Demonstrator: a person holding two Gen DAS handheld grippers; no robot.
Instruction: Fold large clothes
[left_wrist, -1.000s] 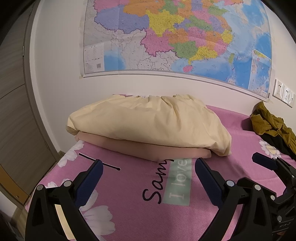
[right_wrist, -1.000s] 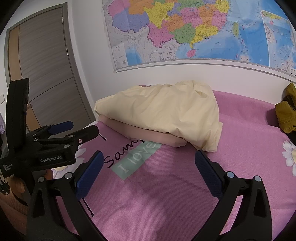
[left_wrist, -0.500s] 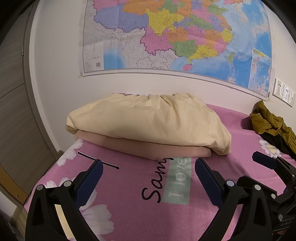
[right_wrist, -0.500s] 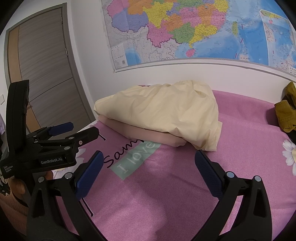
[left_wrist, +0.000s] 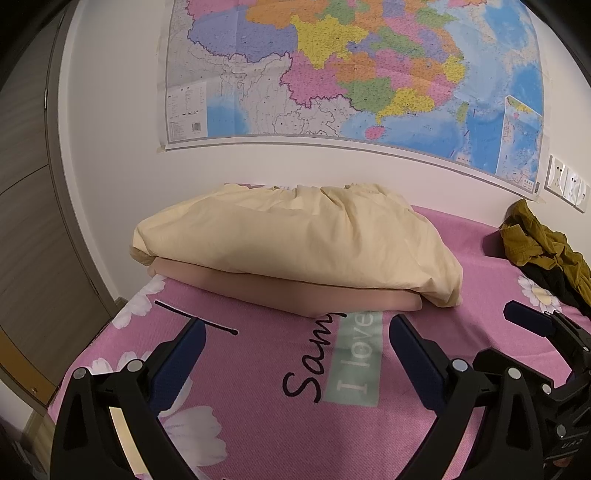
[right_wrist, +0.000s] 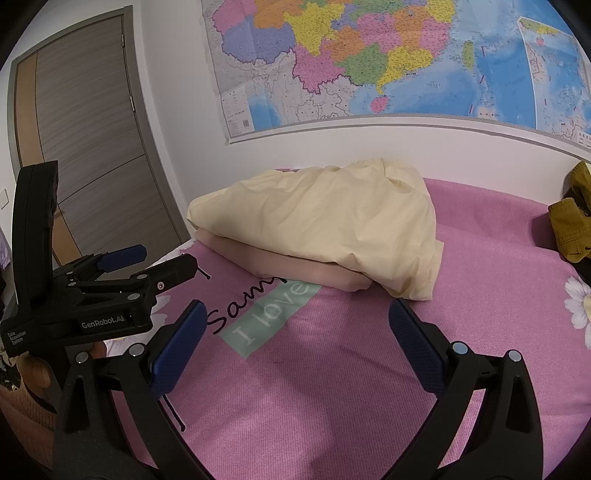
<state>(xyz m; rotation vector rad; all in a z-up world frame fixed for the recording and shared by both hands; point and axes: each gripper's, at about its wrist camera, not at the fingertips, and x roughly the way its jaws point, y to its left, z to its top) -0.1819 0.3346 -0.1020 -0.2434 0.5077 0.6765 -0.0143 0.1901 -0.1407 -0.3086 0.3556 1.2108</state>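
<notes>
A folded cream-yellow cloth (left_wrist: 295, 240) lies on a folded peach cloth (left_wrist: 280, 291) at the far side of the pink bed (left_wrist: 258, 387); the stack also shows in the right wrist view (right_wrist: 325, 221). A crumpled olive-mustard garment (left_wrist: 535, 240) lies at the far right, over something dark; it also shows in the right wrist view (right_wrist: 569, 221). My left gripper (left_wrist: 295, 354) is open and empty above the bedspread, short of the stack. My right gripper (right_wrist: 295, 336) is open and empty. The left gripper appears at the left of the right wrist view (right_wrist: 144, 267).
A large map (left_wrist: 351, 74) hangs on the white wall behind the bed. A wooden door (right_wrist: 85, 147) stands at the left. Wall sockets (left_wrist: 567, 184) sit at the right. The bedspread carries printed text (left_wrist: 351, 350) and daisies (left_wrist: 535, 291).
Both grippers have stayed open and almost still; the views have shifted only slightly. The cloth stack has not moved.
</notes>
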